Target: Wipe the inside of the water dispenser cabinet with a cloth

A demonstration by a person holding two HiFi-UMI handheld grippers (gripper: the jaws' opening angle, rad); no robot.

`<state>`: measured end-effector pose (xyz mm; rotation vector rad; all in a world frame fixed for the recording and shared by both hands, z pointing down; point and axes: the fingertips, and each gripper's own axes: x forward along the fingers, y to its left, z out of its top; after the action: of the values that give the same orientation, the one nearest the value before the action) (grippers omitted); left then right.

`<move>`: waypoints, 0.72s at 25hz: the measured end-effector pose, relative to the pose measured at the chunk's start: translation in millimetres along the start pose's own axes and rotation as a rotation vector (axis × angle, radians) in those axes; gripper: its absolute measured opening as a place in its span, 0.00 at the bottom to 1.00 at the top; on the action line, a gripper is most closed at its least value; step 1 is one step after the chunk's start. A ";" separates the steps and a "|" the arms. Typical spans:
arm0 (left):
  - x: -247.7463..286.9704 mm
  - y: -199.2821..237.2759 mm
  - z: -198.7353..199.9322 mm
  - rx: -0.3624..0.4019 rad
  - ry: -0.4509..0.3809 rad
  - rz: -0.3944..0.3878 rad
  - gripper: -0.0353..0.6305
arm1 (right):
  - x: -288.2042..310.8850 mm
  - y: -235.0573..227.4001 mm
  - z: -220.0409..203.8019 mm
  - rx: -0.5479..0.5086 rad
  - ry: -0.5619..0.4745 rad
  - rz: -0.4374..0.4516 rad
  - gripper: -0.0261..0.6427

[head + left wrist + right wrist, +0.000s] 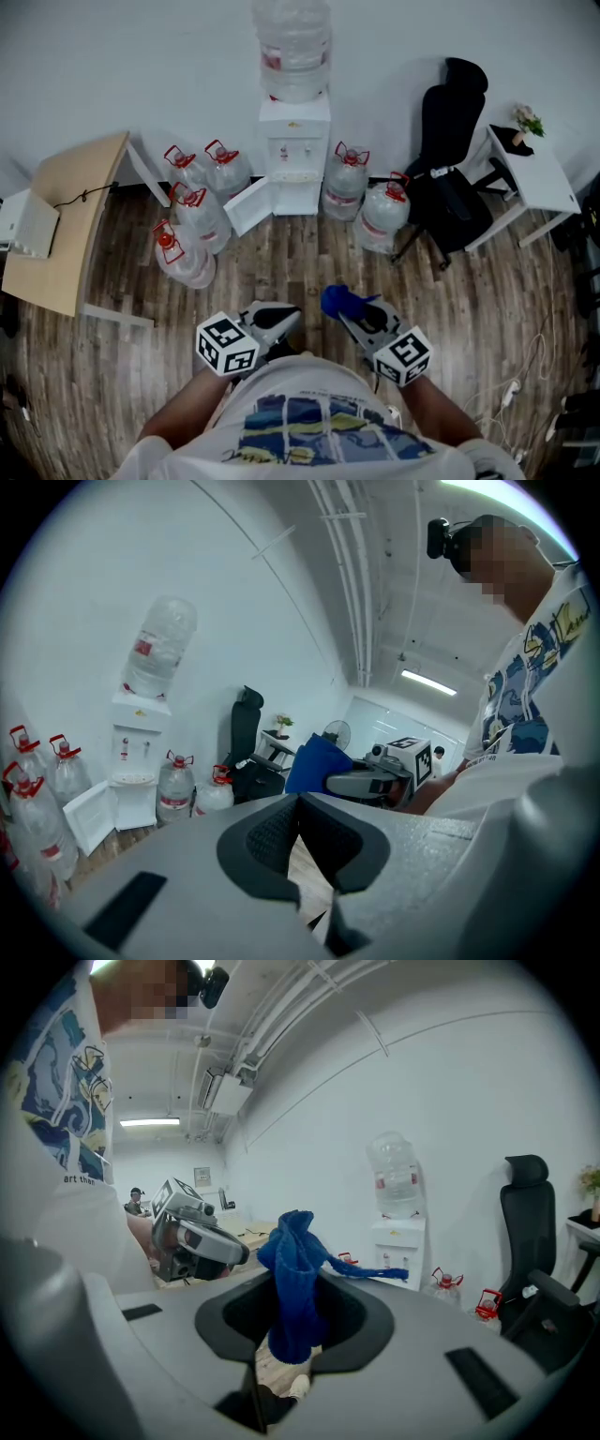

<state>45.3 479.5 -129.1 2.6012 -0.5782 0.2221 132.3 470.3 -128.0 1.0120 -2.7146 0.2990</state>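
right hand-held gripper clamped on blue cloth, carried ready for wiping | left hand-held gripper jaws together, empty | both well short of water dispenser | its cabinet door stands open, giving access

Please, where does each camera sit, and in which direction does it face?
Head view: on the person's head, facing steeply down at the floor and water dispenser; shows the shirt, left gripper, and right gripper with blue cloth.
Left gripper view: on the left gripper, facing the right gripper; shows the shirt; jaws shut, empty.
Right gripper view: on the right gripper, facing the left gripper; jaws shut on the blue cloth.
Shared: all three show the water dispenser.
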 end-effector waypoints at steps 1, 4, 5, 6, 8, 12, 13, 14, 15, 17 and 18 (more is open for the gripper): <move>0.8 -2.7 -1.1 0.003 0.002 -0.002 0.06 | -1.9 1.8 -0.4 0.000 -0.003 0.000 0.18; 2.6 -7.8 -1.8 0.011 0.006 -0.008 0.06 | -5.5 6.2 0.5 0.000 -0.012 -0.001 0.18; 3.3 -8.9 -1.8 0.013 0.007 -0.011 0.06 | -6.3 7.0 0.3 0.001 -0.015 -0.002 0.18; 4.0 -9.9 -2.0 0.016 0.010 -0.013 0.06 | -6.8 7.6 -0.2 0.001 -0.020 -0.002 0.18; 5.3 -11.4 -2.0 0.021 0.018 -0.016 0.06 | -7.4 7.4 -0.6 -0.007 -0.035 0.001 0.18; 8.4 -13.8 -1.7 0.030 0.032 -0.015 0.06 | -9.9 5.0 -2.3 -0.006 -0.044 0.003 0.18; 8.6 -13.9 -2.7 0.033 0.037 -0.012 0.06 | -10.3 5.1 -3.1 0.002 -0.041 0.003 0.18; 8.5 -14.0 -3.7 0.037 0.043 -0.008 0.06 | -10.6 5.7 -3.2 0.013 -0.037 0.002 0.18; 8.2 -14.3 -4.7 0.043 0.051 -0.003 0.06 | -10.7 6.3 -3.0 0.022 -0.035 0.002 0.18; 6.7 -14.9 -6.7 0.060 0.068 0.005 0.06 | -9.9 7.0 -3.0 0.033 -0.035 0.006 0.18; 5.7 -14.8 -8.0 0.068 0.077 0.008 0.06 | -8.9 7.0 -3.1 0.037 -0.036 0.008 0.18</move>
<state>56.5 493.2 -126.6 2.6425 -0.5635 0.3492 134.6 481.8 -128.3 1.0262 -2.7555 0.3372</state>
